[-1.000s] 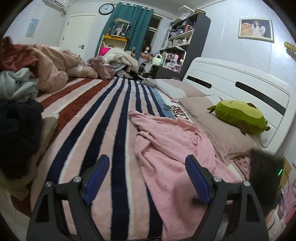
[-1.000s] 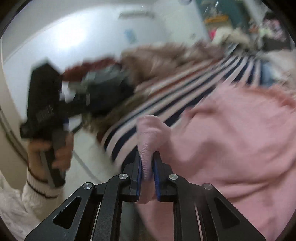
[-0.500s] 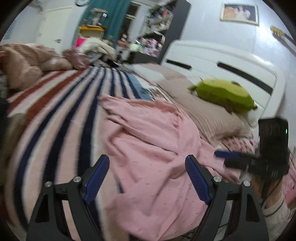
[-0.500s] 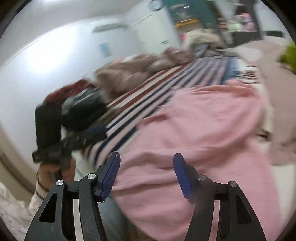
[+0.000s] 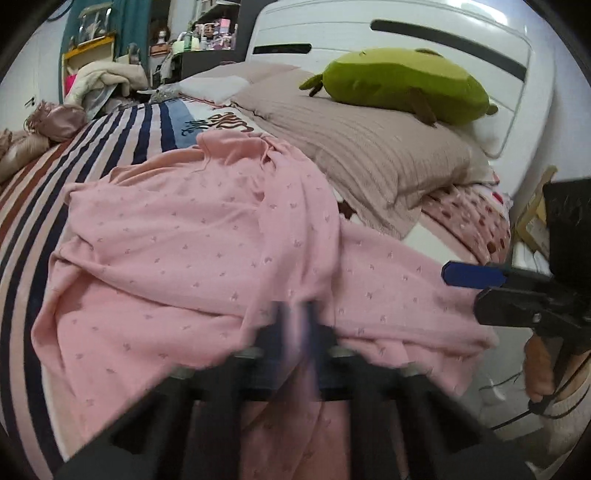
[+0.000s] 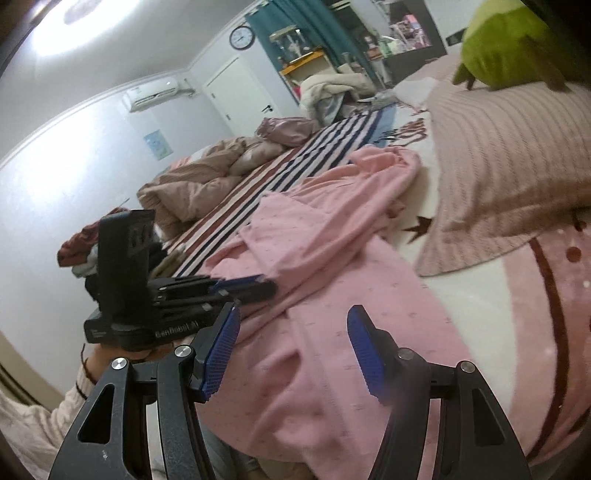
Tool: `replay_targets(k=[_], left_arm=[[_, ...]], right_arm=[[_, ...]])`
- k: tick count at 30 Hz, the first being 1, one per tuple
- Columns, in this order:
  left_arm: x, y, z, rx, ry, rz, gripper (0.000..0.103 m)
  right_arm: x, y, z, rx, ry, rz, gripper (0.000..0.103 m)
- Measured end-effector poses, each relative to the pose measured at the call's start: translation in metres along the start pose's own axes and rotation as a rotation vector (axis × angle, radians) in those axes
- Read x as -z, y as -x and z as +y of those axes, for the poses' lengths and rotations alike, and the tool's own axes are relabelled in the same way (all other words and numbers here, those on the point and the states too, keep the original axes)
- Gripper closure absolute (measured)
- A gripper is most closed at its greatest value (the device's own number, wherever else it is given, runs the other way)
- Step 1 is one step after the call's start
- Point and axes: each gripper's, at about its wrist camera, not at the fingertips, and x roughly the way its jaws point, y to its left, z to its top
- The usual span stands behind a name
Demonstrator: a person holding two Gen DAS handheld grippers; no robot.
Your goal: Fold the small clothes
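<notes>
The pink garment (image 5: 207, 236) lies crumpled across the striped blanket (image 5: 33, 206) on the bed, its upper part bunched near the ribbed pillow (image 5: 369, 147) and its lower edge hanging over the near side of the mattress. A raised fold runs down its middle toward the left gripper (image 5: 295, 325). That gripper appears blurred in its own view; its jaws have just been closing and now stand together, pinched on the pink garment at the base of that fold. In the right wrist view the same gripper (image 6: 255, 286) shows its fingers together, flat against the cloth edge, held by a hand in a cream sleeve (image 6: 48, 410).

The right gripper (image 6: 291, 354) has its blue pads apart at a middling width, hovering just above the near part of the garment with cloth visible between them but not pressed. From the left wrist view it (image 5: 472, 275) sits at the right edge of the garment.

A green plush toy (image 5: 402, 85) rests on the pillow against the white headboard (image 5: 424, 33). Other clothes (image 6: 207, 177) are heaped at the far side of the bed
</notes>
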Motion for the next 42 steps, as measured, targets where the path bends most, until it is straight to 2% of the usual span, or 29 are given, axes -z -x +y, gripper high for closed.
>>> replay_targets(k=[3, 5, 10, 12, 16, 17, 19, 22, 25, 30, 33, 35, 36, 37, 42], left_arm=[[-0.006, 0.014, 0.011, -0.012, 0.074, -0.083, 0.102], [-0.009, 0.021, 0.025, -0.068, 0.153, -0.108, 0.102], [-0.002, 0.022, 0.06, -0.237, 0.275, -0.088, 0.102], [0.005, 0.017, 0.071, -0.256, 0.322, -0.051, 0.102], [0.015, 0.009, 0.077, -0.226, 0.358, -0.005, 0.099], [0.016, 0.011, 0.075, -0.212, 0.356, -0.014, 0.096], [0.015, 0.02, 0.071, -0.175, 0.347, -0.04, 0.08], [0.005, 0.027, 0.067, -0.127, 0.312, -0.063, 0.068], [-0.004, 0.027, 0.063, -0.111, 0.269, -0.069, 0.063], [-0.01, 0.007, 0.071, -0.085, 0.276, -0.038, 0.063], [-0.016, -0.006, 0.075, -0.106, 0.255, -0.013, 0.063], [-0.017, -0.012, 0.08, -0.101, 0.265, -0.001, 0.067], [-0.016, -0.013, 0.082, -0.09, 0.273, 0.0, 0.075], [-0.015, -0.012, 0.084, -0.081, 0.279, -0.002, 0.078], [-0.009, -0.006, 0.094, -0.04, 0.318, -0.04, 0.078]], right_arm=[[-0.002, 0.003, -0.009, -0.005, -0.017, -0.013, 0.046], [-0.003, 0.005, -0.013, -0.008, -0.023, -0.018, 0.046], [-0.006, -0.001, -0.022, -0.01, -0.026, -0.003, 0.046], [-0.005, -0.005, -0.024, 0.0, -0.026, 0.013, 0.046], [-0.005, -0.016, -0.036, 0.04, -0.051, 0.046, 0.046], [-0.005, -0.016, -0.036, 0.039, -0.052, 0.047, 0.046], [-0.01, -0.016, -0.036, 0.044, -0.044, 0.051, 0.046], [-0.027, -0.019, -0.028, 0.078, 0.014, 0.057, 0.046], [-0.05, -0.03, -0.026, 0.117, 0.054, 0.07, 0.046], [-0.089, -0.071, -0.032, 0.173, 0.085, 0.138, 0.046], [-0.121, -0.095, -0.039, 0.245, 0.09, 0.129, 0.046], [-0.139, -0.109, -0.048, 0.256, 0.051, 0.123, 0.049], [-0.15, -0.122, -0.058, 0.249, 0.002, 0.138, 0.051], [-0.157, -0.13, -0.064, 0.245, -0.023, 0.151, 0.051], [-0.176, -0.176, -0.092, 0.304, -0.119, 0.186, 0.049]])
